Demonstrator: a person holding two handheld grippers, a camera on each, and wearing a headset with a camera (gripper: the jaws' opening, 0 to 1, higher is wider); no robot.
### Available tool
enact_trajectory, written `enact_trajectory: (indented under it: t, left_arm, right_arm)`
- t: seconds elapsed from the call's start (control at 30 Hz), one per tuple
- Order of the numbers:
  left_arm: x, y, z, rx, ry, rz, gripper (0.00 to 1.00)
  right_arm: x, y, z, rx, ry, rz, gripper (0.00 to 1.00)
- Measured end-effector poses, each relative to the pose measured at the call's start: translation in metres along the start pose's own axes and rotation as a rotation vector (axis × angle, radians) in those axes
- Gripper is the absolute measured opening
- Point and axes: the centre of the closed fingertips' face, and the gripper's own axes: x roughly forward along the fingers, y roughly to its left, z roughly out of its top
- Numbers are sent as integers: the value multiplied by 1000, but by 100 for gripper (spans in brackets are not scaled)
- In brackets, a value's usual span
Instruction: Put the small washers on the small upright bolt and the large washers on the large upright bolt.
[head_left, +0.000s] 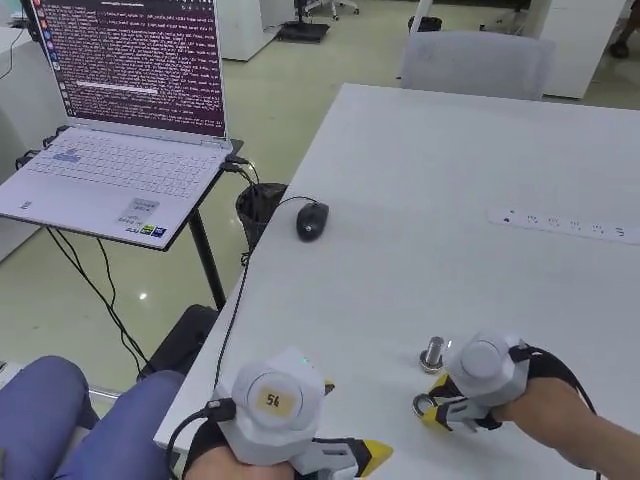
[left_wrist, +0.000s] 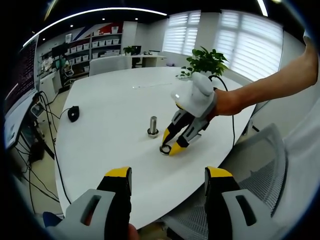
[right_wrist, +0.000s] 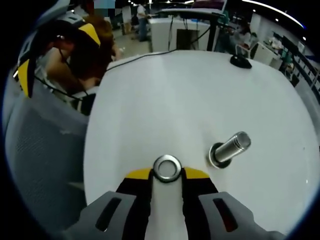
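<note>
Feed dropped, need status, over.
Left claw open, at table edge. Right claw tips at washer on table, grip unclear. Bolt upright beside it, nothing between.

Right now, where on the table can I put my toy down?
The wide bare stretch of table between the mouse and the power strip is free. It is crowded near the front, around the upright bolt, washer and right tool.

The head view's bottom edge cuts off the jaws of the left gripper (head_left: 362, 460). The tips of the right gripper (head_left: 433, 401) cover part of the washer (head_left: 423, 405). Text on the laptop (head_left: 130, 165) is too small to read. The power strip (head_left: 560, 222) runs off the right edge.
</note>
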Motion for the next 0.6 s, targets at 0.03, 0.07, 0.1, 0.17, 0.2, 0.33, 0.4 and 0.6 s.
enact_trajectory:
  t: [0.03, 0.07, 0.1, 0.17, 0.2, 0.33, 0.4, 0.6]
  left_arm:
    - [0, 0, 0, 0, -1, 0, 58]
    - [0, 0, 1, -2, -3, 0, 58]
    - [0, 0, 1, -3, -4, 1, 58]
    - [0, 1, 1, -3, -4, 1, 58]
    - [0, 1, 1, -3, -4, 2, 58]
    - [1, 1, 2, -4, -4, 0, 58]
    - [2, 1, 2, -3, -4, -4, 58]
    - [4, -2, 3, 2, -3, -12, 58]
  right_arm:
    - [-2, -1, 1, 7, -7, -5, 23]
    - [-3, -2, 2, 12, -11, -8, 23]
    - [-4, -3, 2, 13, -14, -12, 23]
    - [-10, -4, 4, 15, -24, -25, 23]
    - [-14, -6, 6, 13, -31, -37, 23]
    - [-26, -13, 8, 12, -49, -71, 23]
    - [-35, -18, 11, 6, -60, -93, 23]
    - [-62, -37, 31, -28, -103, -165, 23]
